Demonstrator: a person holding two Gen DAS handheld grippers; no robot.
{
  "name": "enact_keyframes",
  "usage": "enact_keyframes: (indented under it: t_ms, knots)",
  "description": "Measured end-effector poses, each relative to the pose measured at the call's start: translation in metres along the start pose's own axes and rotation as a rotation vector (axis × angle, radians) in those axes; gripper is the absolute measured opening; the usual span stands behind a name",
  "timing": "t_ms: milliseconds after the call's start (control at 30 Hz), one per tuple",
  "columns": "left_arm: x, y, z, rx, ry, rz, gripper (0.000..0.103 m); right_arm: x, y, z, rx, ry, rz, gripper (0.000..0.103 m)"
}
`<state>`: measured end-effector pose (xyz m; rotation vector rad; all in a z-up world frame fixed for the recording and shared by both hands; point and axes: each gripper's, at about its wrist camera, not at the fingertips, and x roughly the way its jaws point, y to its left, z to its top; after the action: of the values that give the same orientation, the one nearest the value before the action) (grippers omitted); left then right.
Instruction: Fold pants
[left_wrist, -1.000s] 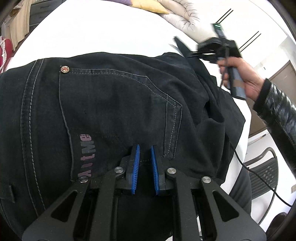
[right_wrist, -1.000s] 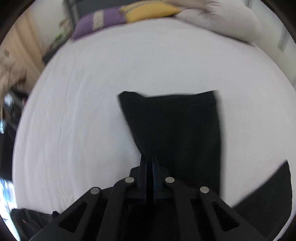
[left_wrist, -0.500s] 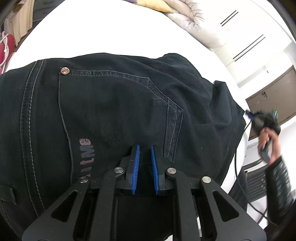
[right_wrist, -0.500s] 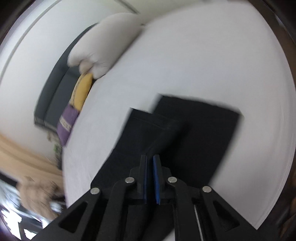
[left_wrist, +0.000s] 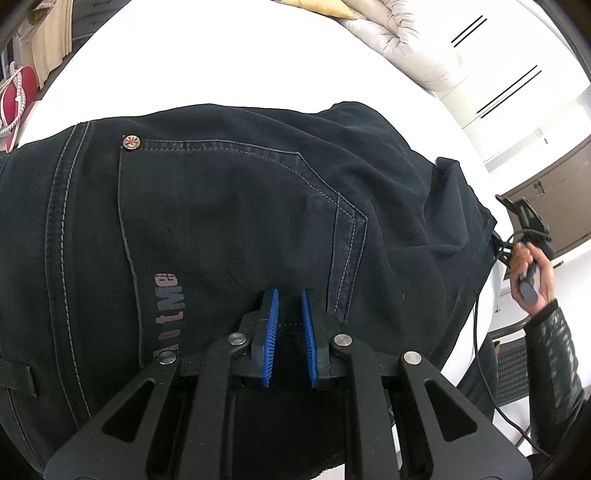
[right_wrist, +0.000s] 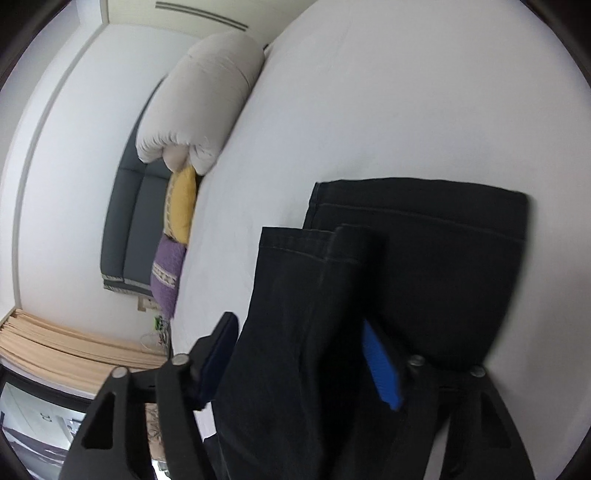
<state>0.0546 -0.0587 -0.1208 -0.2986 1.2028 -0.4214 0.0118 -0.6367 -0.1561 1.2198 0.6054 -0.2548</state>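
Two grippers work one pair of black pants (left_wrist: 229, 229) spread over a white bed (left_wrist: 192, 62). From the left wrist view, the left gripper (left_wrist: 289, 295) rests low on the seat of the pants beside the stitched back pocket (left_wrist: 236, 206), its blue pads a little apart with nothing visibly caught between them; it sits where it did half a second ago. At the right edge of that view, a hand (left_wrist: 532, 273) holding the right gripper's handle sits at the pants' edge, much as it was half a second back.

From the right wrist view, the right gripper (right_wrist: 301, 332) has changed most: its fingers were pressed together on cloth a moment ago and are now spread wide, one blue pad (right_wrist: 380, 365) showing on the right. The hemmed pant leg (right_wrist: 295, 314) drapes between the fingers, though whether it touches either pad is hard to judge through the blur. Behind it lies the other leg (right_wrist: 443, 258), flat on the sheet. A rolled white duvet (right_wrist: 203, 99), a yellow pillow (right_wrist: 181, 206) and a purple pillow (right_wrist: 168, 273) lie along the bed's far side.
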Motion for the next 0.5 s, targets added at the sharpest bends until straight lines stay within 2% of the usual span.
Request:
enact_keyframes:
  t_ms: [33,67,100,133,333,500]
  knots:
    - [0.000,0.000,0.000,-0.002,0.001,0.000,0.013,0.007,0.001,0.003,-0.004,0.009,-0.011,0.051]
    - [0.000,0.000,0.001,-0.002,0.003,0.002,0.013,0.010,0.000,0.005,-0.002,0.013,-0.023,0.029]
    - [0.000,-0.001,0.001,-0.003,0.005,0.003,0.013,0.014,-0.003,0.008,0.006,0.010,-0.047,0.014]
    - [0.000,-0.001,0.001,-0.003,0.006,0.004,0.013,0.014,-0.008,0.009,0.021,-0.001,-0.071,0.006]
    - [-0.001,0.003,0.004,-0.024,0.010,-0.004,0.013,-0.033,-0.034,0.009,0.043,-0.145,-0.088,0.004]
    - [-0.003,0.002,0.006,-0.032,0.007,0.000,0.013,-0.052,-0.055,0.010,0.057,-0.175,-0.102,0.003]
